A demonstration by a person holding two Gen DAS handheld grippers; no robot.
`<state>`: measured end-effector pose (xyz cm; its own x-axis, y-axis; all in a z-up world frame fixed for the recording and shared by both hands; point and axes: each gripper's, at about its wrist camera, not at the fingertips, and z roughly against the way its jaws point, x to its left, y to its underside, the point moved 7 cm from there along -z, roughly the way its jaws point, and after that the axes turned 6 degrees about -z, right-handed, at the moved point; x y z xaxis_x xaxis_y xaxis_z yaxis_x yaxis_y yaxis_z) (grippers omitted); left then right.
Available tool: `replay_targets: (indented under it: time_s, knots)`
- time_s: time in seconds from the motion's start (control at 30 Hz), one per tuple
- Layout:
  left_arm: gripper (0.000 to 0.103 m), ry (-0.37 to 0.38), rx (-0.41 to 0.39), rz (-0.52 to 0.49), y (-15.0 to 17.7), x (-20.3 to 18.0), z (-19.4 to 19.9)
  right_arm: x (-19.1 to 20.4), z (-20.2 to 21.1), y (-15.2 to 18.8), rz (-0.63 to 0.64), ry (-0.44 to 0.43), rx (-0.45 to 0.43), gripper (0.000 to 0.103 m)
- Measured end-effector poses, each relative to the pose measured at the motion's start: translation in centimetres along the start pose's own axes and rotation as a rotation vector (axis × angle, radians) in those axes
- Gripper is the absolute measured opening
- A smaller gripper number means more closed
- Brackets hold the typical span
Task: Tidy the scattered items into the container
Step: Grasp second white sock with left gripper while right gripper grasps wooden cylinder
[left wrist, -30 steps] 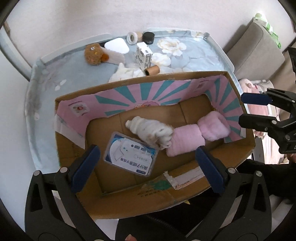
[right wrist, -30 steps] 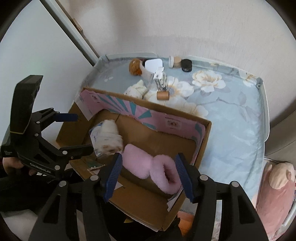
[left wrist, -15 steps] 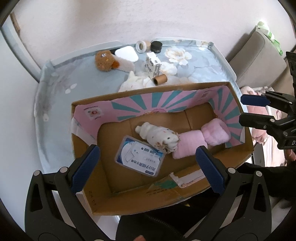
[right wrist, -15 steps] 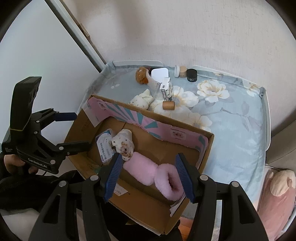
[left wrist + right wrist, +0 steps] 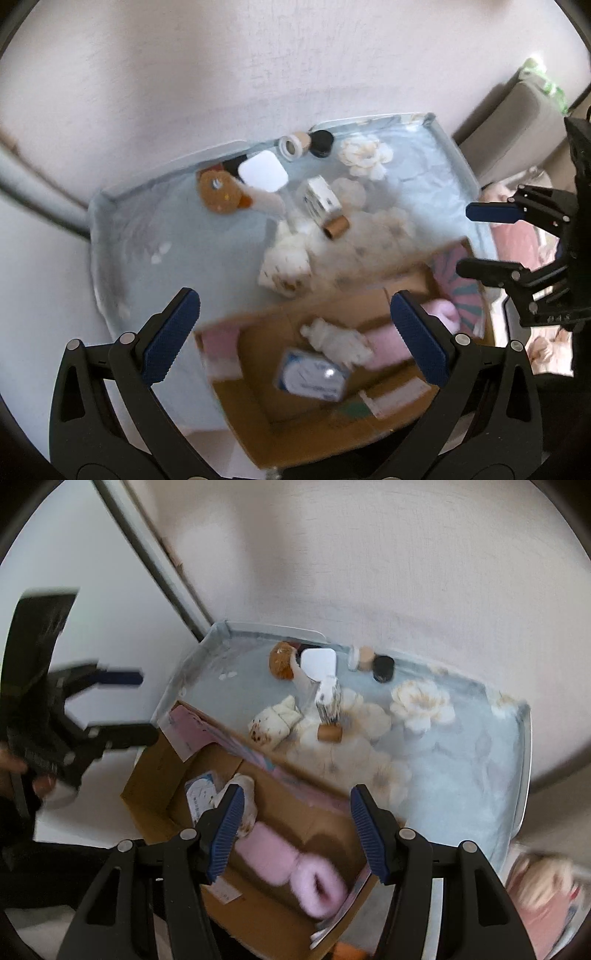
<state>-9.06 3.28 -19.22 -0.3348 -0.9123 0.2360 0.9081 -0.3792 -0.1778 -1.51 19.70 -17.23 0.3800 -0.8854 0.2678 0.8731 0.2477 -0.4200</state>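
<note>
A cardboard box (image 5: 255, 424) (image 5: 155, 775) stands at the table's near edge. It holds a pink fluffy roll (image 5: 291, 867), a cream rolled cloth (image 5: 340, 343) and a blue-white packet (image 5: 314, 376). Beyond it on the floral cloth lie a cream plush (image 5: 284, 266) (image 5: 273, 723), a cardboard tube (image 5: 336, 227) (image 5: 328, 733), a white carton (image 5: 319, 199), a brown plush (image 5: 218, 190), a white square lid (image 5: 262, 171), a tape roll (image 5: 291, 146) and a black cap (image 5: 321, 142). My left gripper (image 5: 291, 339) and right gripper (image 5: 295, 830) are open and empty, high above the box.
The table (image 5: 480, 760) has a raised rim and abuts a white wall. A grey sofa (image 5: 517, 122) stands to the right, with a pink cushion (image 5: 543, 890) below it. Each gripper shows in the other's view, my right gripper (image 5: 480, 236) and my left gripper (image 5: 129, 705).
Both grippers have risen and drawn back from the box, staying open. The views now tilt up toward the far items and the wall; the image is blurred by motion.
</note>
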Motion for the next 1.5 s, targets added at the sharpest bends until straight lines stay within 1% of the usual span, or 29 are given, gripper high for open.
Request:
replay_targets:
  time_s: [0.03,0.1,0.13,0.2,0.23,0.3,0.33,0.37,0.43,0.5,0.6,0.73,0.83,1.0,1.03,1.07,1.1,1.13,1.2,1.23,1.3,1.33,1.43,1.5]
  knots:
    - [0.103,-0.013,0.034,-0.007,-0.8,0.4,-1.1,-0.4,-0.3,-0.5,0.006,0.004,0.01,0.056]
    - [0.103,-0.03,0.096,-0.023,-2.0,1.0,-3.4,-1.3,-1.8,-1.9,0.014,-0.007,0.057,0.055]
    - [0.103,-0.029,0.122,-0.029,-2.4,1.1,-4.4,-1.8,-2.9,-2.7,0.014,-0.017,0.084,0.055]
    - [0.103,-0.004,0.187,-0.034,-2.9,1.3,-7.2,-2.7,-4.7,-3.6,0.012,-0.032,0.137,0.055]
    - [0.103,0.004,0.206,-0.028,-3.0,1.4,-8.3,-3.0,-5.3,-3.7,0.013,-0.036,0.154,0.055]
    - [0.103,0.023,0.264,-0.025,-3.1,1.7,-11.2,-3.5,-8.0,-3.9,0.02,-0.055,0.23,0.056]
    - [0.103,0.018,0.298,-0.028,-3.0,1.8,-12.6,-3.6,-9.0,-3.7,0.025,-0.064,0.259,0.055]
    - [0.103,0.012,0.321,-0.03,-2.7,1.9,-13.5,-3.8,-10.8,-3.5,0.034,-0.066,0.301,0.055]
    - [0.102,0.006,0.378,-0.044,-2.1,1.8,-15.3,-4.2,-12.9,-3.1,0.035,-0.057,0.342,0.055]
    - [0.102,0.004,0.404,-0.055,-1.7,1.7,-16.2,-4.6,-15.2,-2.8,0.014,-0.061,0.387,0.055]
    - [0.102,0.007,0.427,-0.055,-1.3,1.8,-16.9,-4.8,-16.8,-2.7,-0.004,-0.075,0.42,0.055]
    - [0.101,0.0,0.454,-0.053,-1.0,1.9,-17.6,-4.7,-17.5,-3.0,-0.016,-0.079,0.426,0.055]
    - [0.101,-0.002,0.47,-0.054,-0.6,1.9,-17.9,-5.0,-18.3,-3.1,-0.061,-0.069,0.444,0.055]
    - [0.1,0.023,0.49,-0.048,0.3,1.5,-18.1,-5.0,-18.9,-2.9,-0.111,-0.055,0.458,0.055]
    - [0.098,0.034,0.489,-0.041,0.3,1.4,-18.1,-4.9,-18.9,-2.8,-0.113,-0.054,0.459,0.055]
    - [0.092,0.045,0.488,-0.033,0.4,1.3,-18.0,-4.8,-18.9,-2.7,-0.116,-0.051,0.457,0.054]
    - [0.083,0.063,0.487,-0.023,0.4,1.1,-18.0,-4.7,-18.9,-2.6,-0.118,-0.053,0.458,0.048]
    - [0.078,0.091,0.483,-0.008,0.5,0.8,-17.8,-4.4,-18.9,-2.4,-0.124,-0.062,0.46,0.045]
    - [0.068,0.102,0.471,-0.005,0.4,0.5,-17.4,-4.0,-18.9,-2.2,-0.125,-0.067,0.459,0.031]
    - [0.064,0.108,0.464,-0.009,0.4,0.4,-17.1,-3.8,-18.9,-2.2,-0.126,-0.067,0.456,0.03]
    - [0.042,0.144,0.453,0.001,0.4,0.0,-16.5,-3.7,-18.7,-2.0,-0.136,-0.067,0.445,0.03]
    - [0.038,0.169,0.45,0.013,0.4,-0.2,-16.2,-3.7,-18.7,-2.0,-0.14,-0.067,0.443,0.03]
    - [0.036,0.151,0.43,0.009,0.4,-0.1,-15.2,-3.6,-18.1,-1.7,-0.146,-0.067,0.433,0.03]
    - [0.034,0.159,0.414,0.019,0.3,-0.1,-14.3,-3.4,-17.5,-1.7,-0.146,-0.072,0.422,0.03]
